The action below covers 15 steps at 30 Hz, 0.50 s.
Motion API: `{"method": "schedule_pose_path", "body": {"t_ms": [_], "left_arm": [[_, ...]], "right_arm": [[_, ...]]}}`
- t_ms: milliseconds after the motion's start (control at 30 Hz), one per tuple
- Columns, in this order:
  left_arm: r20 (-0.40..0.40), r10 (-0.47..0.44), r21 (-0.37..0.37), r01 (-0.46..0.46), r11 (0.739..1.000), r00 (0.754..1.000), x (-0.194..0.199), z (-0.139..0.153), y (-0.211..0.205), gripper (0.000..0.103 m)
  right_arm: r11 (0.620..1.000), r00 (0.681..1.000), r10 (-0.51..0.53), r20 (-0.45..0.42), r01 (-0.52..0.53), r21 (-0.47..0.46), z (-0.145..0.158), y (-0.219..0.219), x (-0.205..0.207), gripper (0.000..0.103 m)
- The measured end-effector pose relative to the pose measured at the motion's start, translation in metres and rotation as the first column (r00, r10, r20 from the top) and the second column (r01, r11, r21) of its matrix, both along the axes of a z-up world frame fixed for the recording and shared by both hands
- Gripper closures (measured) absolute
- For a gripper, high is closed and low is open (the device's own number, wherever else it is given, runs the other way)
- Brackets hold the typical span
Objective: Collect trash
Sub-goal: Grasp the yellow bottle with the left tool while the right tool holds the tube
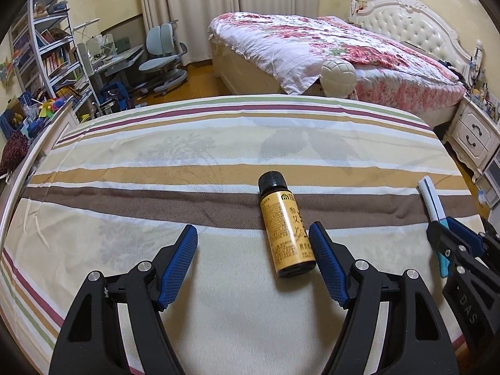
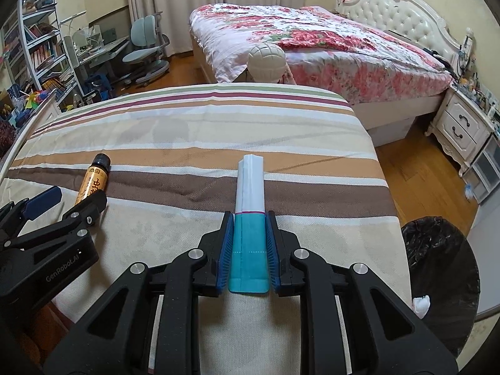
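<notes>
A small brown bottle (image 1: 286, 228) with a yellow label and black cap lies on the striped bed cover (image 1: 156, 162). My left gripper (image 1: 253, 243) is open, with the bottle's lower half just inside its right finger; the jaws stand wide apart. The bottle also shows in the right wrist view (image 2: 93, 179), beside the left gripper (image 2: 68, 203). My right gripper (image 2: 250, 234) is shut on a white and teal folded packet (image 2: 250, 193), held over the cover. That packet shows at the right edge of the left wrist view (image 1: 432, 203), with the right gripper (image 1: 447, 228).
A black-lined trash bin (image 2: 437, 268) with a white crumpled scrap (image 2: 420, 304) on its rim stands right of the bed. A floral bed (image 2: 312, 50), a nightstand (image 2: 459, 128), a desk chair (image 2: 143, 50) and bookshelves (image 2: 37, 50) lie beyond.
</notes>
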<state>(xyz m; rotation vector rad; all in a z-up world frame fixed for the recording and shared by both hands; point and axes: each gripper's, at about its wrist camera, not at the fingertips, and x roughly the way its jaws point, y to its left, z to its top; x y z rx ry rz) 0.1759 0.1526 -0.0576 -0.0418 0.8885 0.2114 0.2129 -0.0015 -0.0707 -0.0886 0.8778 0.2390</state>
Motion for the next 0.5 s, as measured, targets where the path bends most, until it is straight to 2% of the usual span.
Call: {"method": "schedule_pose_path", "body": {"t_ms": [67, 233, 333, 500], "left_arm": [[-0.010, -0.012, -0.009, 0.012, 1.000, 1.000, 0.0008, -0.0020, -0.0008, 0.048], [0.001, -0.050, -0.013, 0.050, 0.999, 0.999, -0.0022, -0.0006, -0.0057, 0.063], [0.004, -0.055, -0.007, 0.055, 0.998, 0.998, -0.0034, 0.0000, -0.0076, 0.078], [0.008, -0.073, -0.018, 0.073, 0.997, 0.997, -0.0072, 0.0008, -0.0078, 0.078]], "right_arm": [[1.000, 1.000, 0.000, 0.000, 0.000, -0.001, -0.0001, 0.0008, -0.0008, 0.083], [1.000, 1.000, 0.000, 0.003, 0.000, -0.011, 0.0003, 0.0014, -0.0008, 0.083], [1.000, 1.000, 0.002, 0.006, -0.002, -0.021, 0.0002, 0.0033, -0.0023, 0.083], [1.000, 1.000, 0.001, 0.006, -0.001, -0.023, 0.0004, 0.0035, -0.0036, 0.083]]}}
